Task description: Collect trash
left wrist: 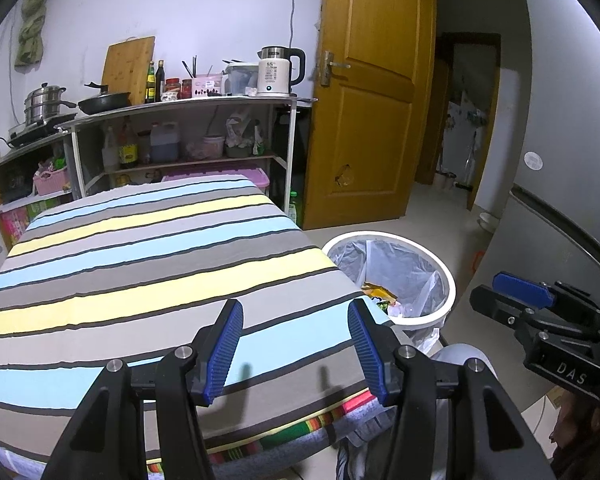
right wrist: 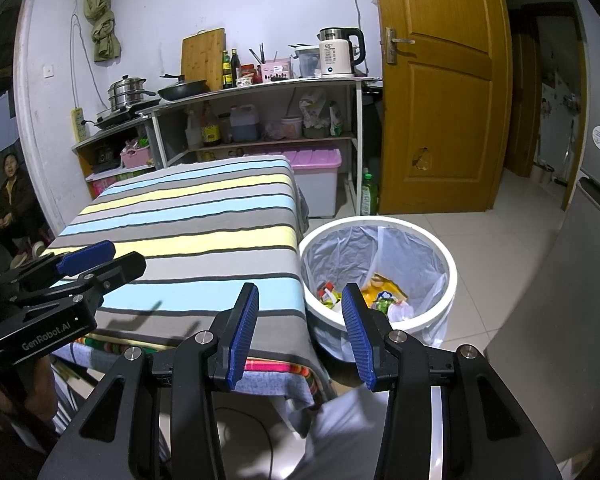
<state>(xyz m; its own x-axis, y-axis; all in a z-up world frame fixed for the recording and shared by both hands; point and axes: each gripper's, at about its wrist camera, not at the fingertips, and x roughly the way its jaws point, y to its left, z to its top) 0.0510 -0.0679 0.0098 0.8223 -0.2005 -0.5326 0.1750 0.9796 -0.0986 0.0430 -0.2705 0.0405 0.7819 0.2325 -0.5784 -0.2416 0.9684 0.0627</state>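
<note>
Striped table (left wrist: 148, 248) beside trash-filled bin (right wrist: 380, 264); both grippers empty.

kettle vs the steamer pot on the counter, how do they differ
The kettle is white with a black handle and stands on the higher shelf by the door; the steamer pot is bare metal, stacked in tiers, and sits on the lower cooktop to the left. Both stand upright with lids on.

Left black two-finger gripper with blue ribbed pads (left wrist: 296, 344) jaws wide apart, empty; right black blue-padded gripper (right wrist: 300, 334) same, at its 3 o'clock.
</note>
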